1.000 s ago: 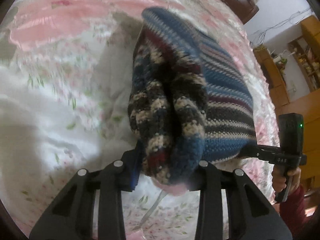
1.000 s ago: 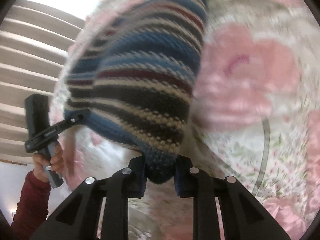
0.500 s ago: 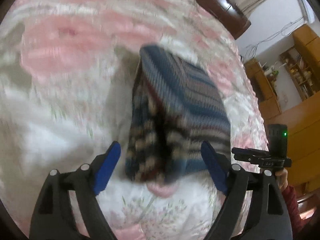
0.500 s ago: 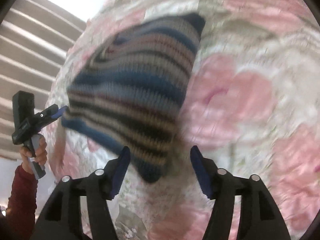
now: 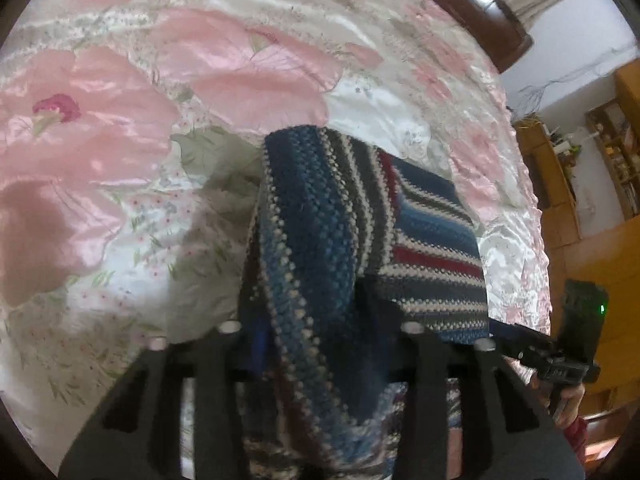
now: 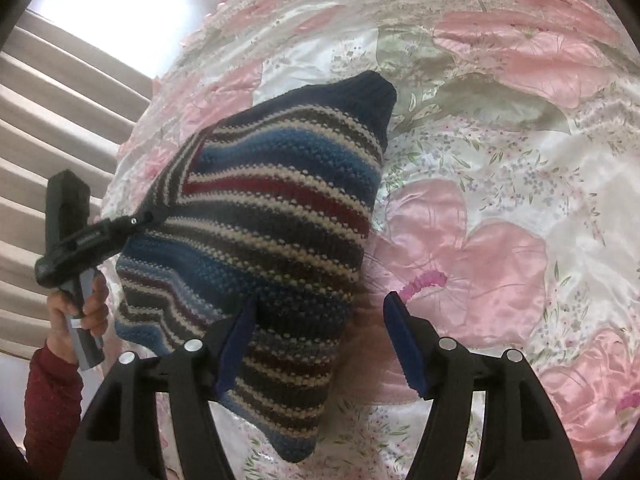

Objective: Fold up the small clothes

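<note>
Left gripper (image 5: pixel 320 344) jaws apparently clamped on striped knit (image 6: pixel 280 216); right gripper (image 6: pixel 320 344) jaws spread, empty.

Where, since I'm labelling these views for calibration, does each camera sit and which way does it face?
Left wrist: on the left gripper, shut on the blue, red and cream striped knitted garment, facing down at the pink floral satin bedspread; the right hand shows at the right edge.
Right wrist: on the open right gripper, facing that garment; the left hand and dark red sleeve show.
Shared: garment, bedspread.
</note>
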The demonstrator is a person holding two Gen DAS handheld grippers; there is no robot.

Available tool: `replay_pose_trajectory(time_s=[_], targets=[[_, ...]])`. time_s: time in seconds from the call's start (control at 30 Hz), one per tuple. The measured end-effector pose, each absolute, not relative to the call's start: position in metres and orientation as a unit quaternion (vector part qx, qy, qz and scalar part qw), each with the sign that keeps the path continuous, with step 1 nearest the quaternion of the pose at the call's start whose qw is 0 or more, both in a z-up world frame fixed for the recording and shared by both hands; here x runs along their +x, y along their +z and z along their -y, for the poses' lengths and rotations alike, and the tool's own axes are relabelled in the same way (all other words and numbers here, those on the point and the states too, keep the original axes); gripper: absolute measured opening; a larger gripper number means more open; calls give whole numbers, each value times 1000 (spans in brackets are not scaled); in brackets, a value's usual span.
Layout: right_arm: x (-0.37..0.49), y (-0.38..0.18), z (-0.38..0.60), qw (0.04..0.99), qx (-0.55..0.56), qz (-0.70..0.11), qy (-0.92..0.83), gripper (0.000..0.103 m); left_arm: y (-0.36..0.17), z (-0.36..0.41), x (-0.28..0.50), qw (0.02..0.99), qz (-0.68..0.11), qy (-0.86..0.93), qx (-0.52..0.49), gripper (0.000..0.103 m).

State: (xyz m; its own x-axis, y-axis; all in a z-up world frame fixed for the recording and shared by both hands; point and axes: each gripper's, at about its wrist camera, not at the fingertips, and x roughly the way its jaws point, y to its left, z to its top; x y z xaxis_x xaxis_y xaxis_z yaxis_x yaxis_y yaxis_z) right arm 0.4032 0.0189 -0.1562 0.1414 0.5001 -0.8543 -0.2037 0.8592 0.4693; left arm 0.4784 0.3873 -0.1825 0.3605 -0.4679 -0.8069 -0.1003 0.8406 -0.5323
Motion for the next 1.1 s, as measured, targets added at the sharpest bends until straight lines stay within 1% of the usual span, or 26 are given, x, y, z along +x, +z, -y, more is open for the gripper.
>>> replay_pose_trajectory(time_s=[0.07, 0.2, 0.23, 0.3, 0.33, 0.37, 0.4, 0.43, 0.47, 0.57, 0.7, 0.77, 0.8, 0.83, 0.87, 0.9, 0.93, 0.97, 1.0, 1.03, 1.07, 1.1], targets=[[402, -158, -18, 747, 125, -609, 238, 68, -179, -392, 472, 793, -542, -121, -252, 20], [402, -160, -22, 745, 129, -609, 239, 68, -195, -398, 466, 790, -546, -108, -256, 20], [402, -159, -23, 746, 125, -610, 236, 68, -196, -398, 467, 788, -546, -110, -262, 21], [402, -154, -24, 748, 114, -609, 235, 68, -192, -400, 468, 783, -543, -124, -276, 30], [402, -151, -24, 750, 111, -608, 235, 68, -191, -402, 467, 780, -543, -129, -283, 41], [402, -149, -23, 751, 112, -607, 236, 68, -188, -404, 466, 777, -545, -133, -287, 63], [403, -147, -22, 750, 117, -605, 240, 68, -186, -404, 466, 775, -545, -136, -288, 74], [404, -147, -21, 749, 122, -605, 241, 69, -184, -405, 465, 776, -546, -134, -285, 90], [405, -147, -21, 747, 125, -606, 244, 70, -185, -404, 466, 774, -551, -132, -282, 90], [408, -155, -26, 736, 139, -613, 252, 71, -196, -398, 466, 752, -572, -150, -290, 90], [412, -167, -35, 723, 156, -620, 263, 76, -226, -381, 469, 717, -613, -163, -289, 91], [415, -173, -37, 714, 169, -624, 270, 78, -231, -373, 470, 718, -609, -175, -287, 93], [417, -178, -38, 706, 182, -627, 275, 82, -232, -371, 471, 714, -611, -184, -288, 93], [418, -181, -39, 702, 189, -628, 276, 84, -233, -369, 472, 710, -614, -190, -287, 93], [420, -185, -40, 698, 195, -630, 278, 86, -234, -369, 472, 708, -616, -194, -285, 90], [421, -189, -41, 694, 202, -631, 281, 87, -234, -369, 472, 708, -616, -196, -285, 86], [423, -192, -42, 693, 205, -631, 282, 87, -235, -369, 471, 706, -616, -200, -287, 73], [423, -195, -43, 691, 211, -631, 284, 88, -236, -370, 470, 702, -615, -207, -293, 66], [424, -198, -44, 691, 215, -629, 283, 87, -237, -370, 469, 700, -613, -210, -300, 63], [423, -200, -45, 694, 215, -627, 282, 84, -238, -370, 466, 701, -609, -213, -304, 58], [421, -202, -45, 699, 212, -624, 278, 77, -239, -370, 465, 702, -606, -215, -306, 54], [419, -201, -44, 706, 210, -619, 275, 67, -239, -370, 463, 702, -602, -215, -313, 52]])
